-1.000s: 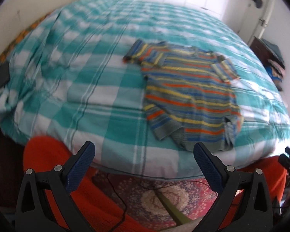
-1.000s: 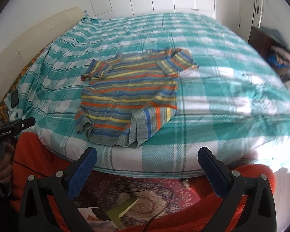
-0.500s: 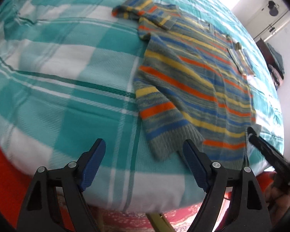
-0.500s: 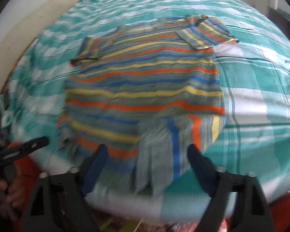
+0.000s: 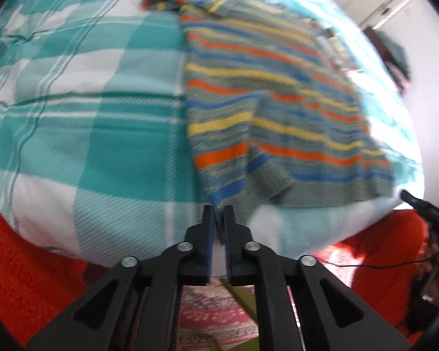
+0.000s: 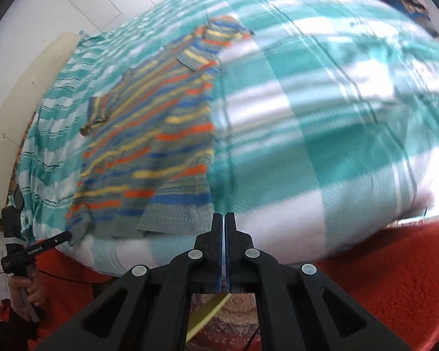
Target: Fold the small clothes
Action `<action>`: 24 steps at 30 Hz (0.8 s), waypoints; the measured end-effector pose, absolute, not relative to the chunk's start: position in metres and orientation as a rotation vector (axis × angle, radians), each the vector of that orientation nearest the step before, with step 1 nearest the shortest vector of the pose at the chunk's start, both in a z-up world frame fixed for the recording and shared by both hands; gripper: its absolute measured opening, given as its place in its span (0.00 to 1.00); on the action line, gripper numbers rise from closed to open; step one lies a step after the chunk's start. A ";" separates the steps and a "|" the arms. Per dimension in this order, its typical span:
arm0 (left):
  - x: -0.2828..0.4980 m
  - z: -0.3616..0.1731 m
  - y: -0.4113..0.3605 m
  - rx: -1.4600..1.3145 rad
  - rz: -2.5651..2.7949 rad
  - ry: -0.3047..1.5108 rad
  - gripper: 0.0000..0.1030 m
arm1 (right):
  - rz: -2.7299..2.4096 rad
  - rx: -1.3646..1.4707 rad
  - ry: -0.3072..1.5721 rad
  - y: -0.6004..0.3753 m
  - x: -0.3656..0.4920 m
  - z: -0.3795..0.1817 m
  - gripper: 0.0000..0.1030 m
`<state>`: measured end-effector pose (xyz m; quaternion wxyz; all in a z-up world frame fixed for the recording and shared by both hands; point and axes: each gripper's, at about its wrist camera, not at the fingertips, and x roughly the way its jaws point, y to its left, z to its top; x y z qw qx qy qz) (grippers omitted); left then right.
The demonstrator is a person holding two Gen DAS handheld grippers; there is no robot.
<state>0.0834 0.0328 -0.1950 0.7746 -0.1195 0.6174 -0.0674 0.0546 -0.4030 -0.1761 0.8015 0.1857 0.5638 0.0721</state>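
A small knitted sweater (image 5: 266, 108) with orange, yellow and blue stripes on grey lies flat on a bed under a teal-and-white checked cover (image 5: 82, 122), its hem at the near edge. The left tongs (image 5: 218, 219) are closing, their jaws narrow on the hem's left corner. The right tongs (image 6: 223, 219) are fully closed just beside the hem's right corner; whether they pinch cloth I cannot tell

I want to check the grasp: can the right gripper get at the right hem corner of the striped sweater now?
Probably not yet: the right gripper is shut, seemingly empty, beside the striped sweater's hem. Nothing blocks it, but it must reopen.
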 end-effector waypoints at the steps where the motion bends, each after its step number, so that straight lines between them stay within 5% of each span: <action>1: 0.085 -0.197 0.036 -0.273 -0.138 1.343 0.23 | 0.155 0.430 1.222 -0.406 0.055 -0.182 0.05; 3: 0.081 -0.193 0.046 -0.349 -0.140 1.311 0.59 | 0.149 0.502 1.196 -0.417 0.053 -0.182 0.12; 5: 0.077 -0.186 0.058 -0.431 -0.140 1.237 0.66 | 0.185 0.575 1.137 -0.424 0.053 -0.177 0.31; 7: 0.083 -0.190 0.065 -0.490 -0.168 1.228 0.66 | 0.240 0.646 1.088 -0.425 0.057 -0.178 0.61; 8: 0.087 -0.195 0.066 -0.511 -0.179 1.240 0.66 | 0.259 0.657 1.091 -0.424 0.064 -0.185 0.62; 10: 0.095 -0.209 0.060 -0.556 -0.216 1.282 0.57 | 0.303 0.666 1.148 -0.416 0.077 -0.203 0.60; 11: 0.096 -0.212 0.055 -0.561 -0.243 1.300 0.21 | 0.369 0.674 1.211 -0.406 0.085 -0.217 0.51; 12: 0.100 -0.216 0.045 -0.523 -0.287 1.343 0.04 | 0.435 0.649 1.269 -0.393 0.090 -0.225 0.13; 13: 0.096 -0.210 0.040 -0.480 -0.284 1.336 0.02 | 0.438 0.608 1.292 -0.388 0.091 -0.225 0.06; 19: 0.083 -0.187 0.066 -0.416 -0.233 1.338 0.02 | 0.392 0.555 1.255 -0.407 0.072 -0.171 0.06; 24: 0.093 -0.216 0.058 -0.313 -0.181 1.434 0.02 | 0.285 0.556 1.398 -0.416 0.086 -0.228 0.06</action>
